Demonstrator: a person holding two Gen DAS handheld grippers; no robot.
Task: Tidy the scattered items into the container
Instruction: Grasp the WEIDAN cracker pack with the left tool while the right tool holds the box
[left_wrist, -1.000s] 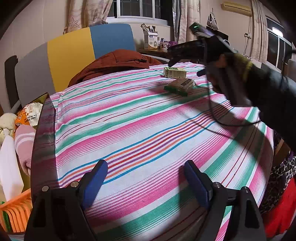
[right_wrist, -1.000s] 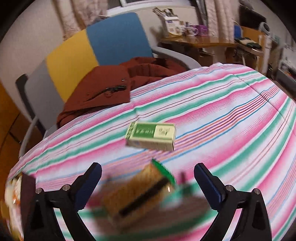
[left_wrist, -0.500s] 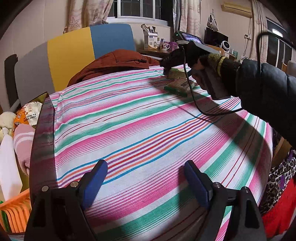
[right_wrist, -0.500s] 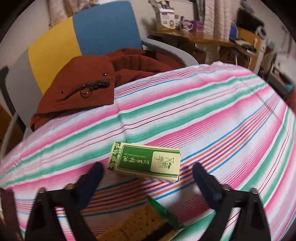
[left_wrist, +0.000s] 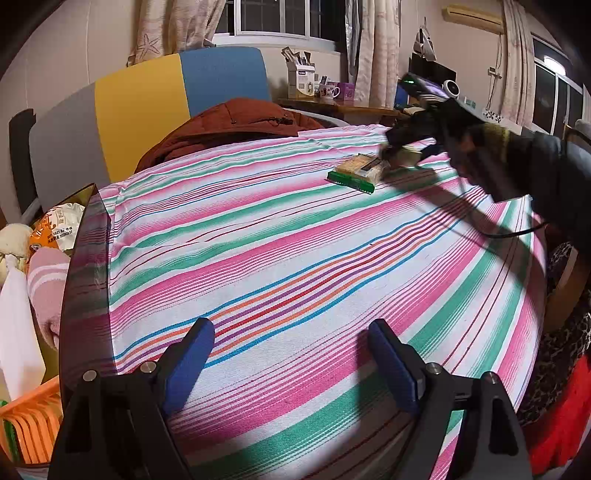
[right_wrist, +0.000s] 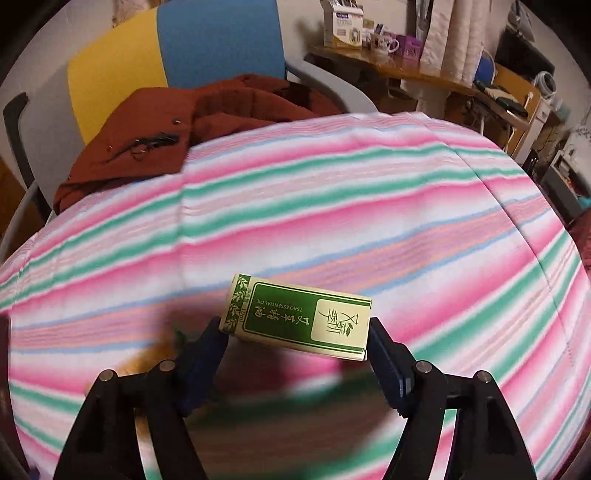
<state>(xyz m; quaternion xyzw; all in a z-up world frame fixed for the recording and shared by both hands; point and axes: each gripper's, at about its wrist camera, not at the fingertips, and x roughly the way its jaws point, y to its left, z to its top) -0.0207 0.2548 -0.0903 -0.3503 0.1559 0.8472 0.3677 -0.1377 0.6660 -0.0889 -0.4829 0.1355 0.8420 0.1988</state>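
A green and cream box (right_wrist: 299, 317) printed "essential oil" sits crosswise between my right gripper's (right_wrist: 295, 328) blue pads, which touch its two ends as the jaws are closing. The box is sharp while the cloth behind it is blurred. In the left wrist view that gripper (left_wrist: 402, 147) is at the far right of the table, beside a green-edged biscuit packet (left_wrist: 358, 171) lying on the striped cloth (left_wrist: 295, 240). My left gripper (left_wrist: 290, 328) hangs open above the near cloth with nothing between its fingers. A cardboard container (left_wrist: 79, 190) stands at the left edge.
The container holds a snack bag (left_wrist: 59, 225) and a pink towel (left_wrist: 44, 280); an orange basket (left_wrist: 29, 417) sits below it. A red-brown jacket (left_wrist: 236, 122) lies on a yellow and blue chair (left_wrist: 177, 92) behind the table. A dark sleeve (left_wrist: 535, 166) reaches in from the right.
My right gripper moved past the biscuit packet to the green box and drew its jaws in around it. The left gripper kept still.
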